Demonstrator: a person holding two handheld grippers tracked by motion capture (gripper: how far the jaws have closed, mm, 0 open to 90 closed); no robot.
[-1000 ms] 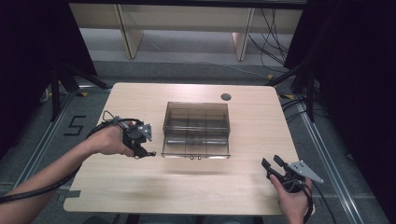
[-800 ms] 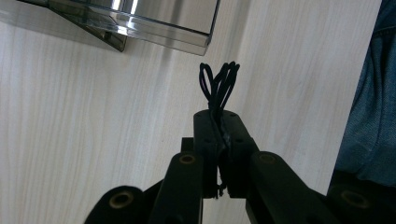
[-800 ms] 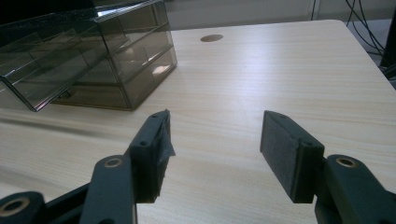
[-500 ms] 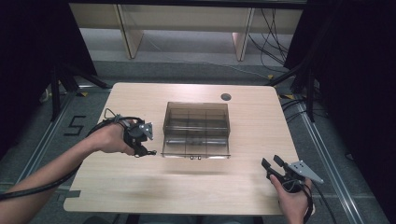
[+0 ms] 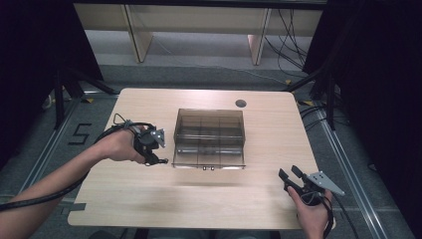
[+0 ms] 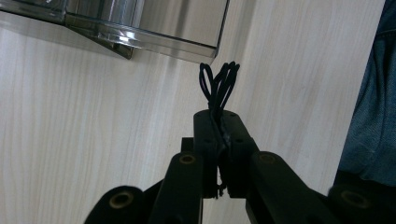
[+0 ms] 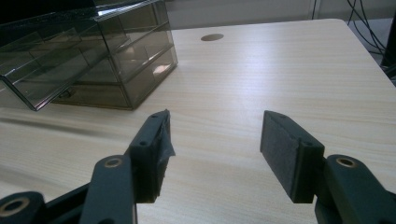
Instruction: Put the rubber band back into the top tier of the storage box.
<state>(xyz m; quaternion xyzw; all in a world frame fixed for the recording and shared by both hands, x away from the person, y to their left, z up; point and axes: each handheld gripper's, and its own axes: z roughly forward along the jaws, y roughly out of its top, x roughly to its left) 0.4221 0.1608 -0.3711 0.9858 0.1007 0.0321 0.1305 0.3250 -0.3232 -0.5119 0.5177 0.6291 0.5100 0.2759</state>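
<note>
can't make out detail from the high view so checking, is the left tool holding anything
observer: yes, the left tool is shut on a bunch of thin black loops that stick out past its tips.
operator: how close is that to the box
observer: the loops end just short of a corner of the smoky clear drawer box; they look apart from it.
operator: and the right tool
observer: the right tool is open with nothing between its pads, over bare table; one pad's covering looks ragged at the tip.
</note>
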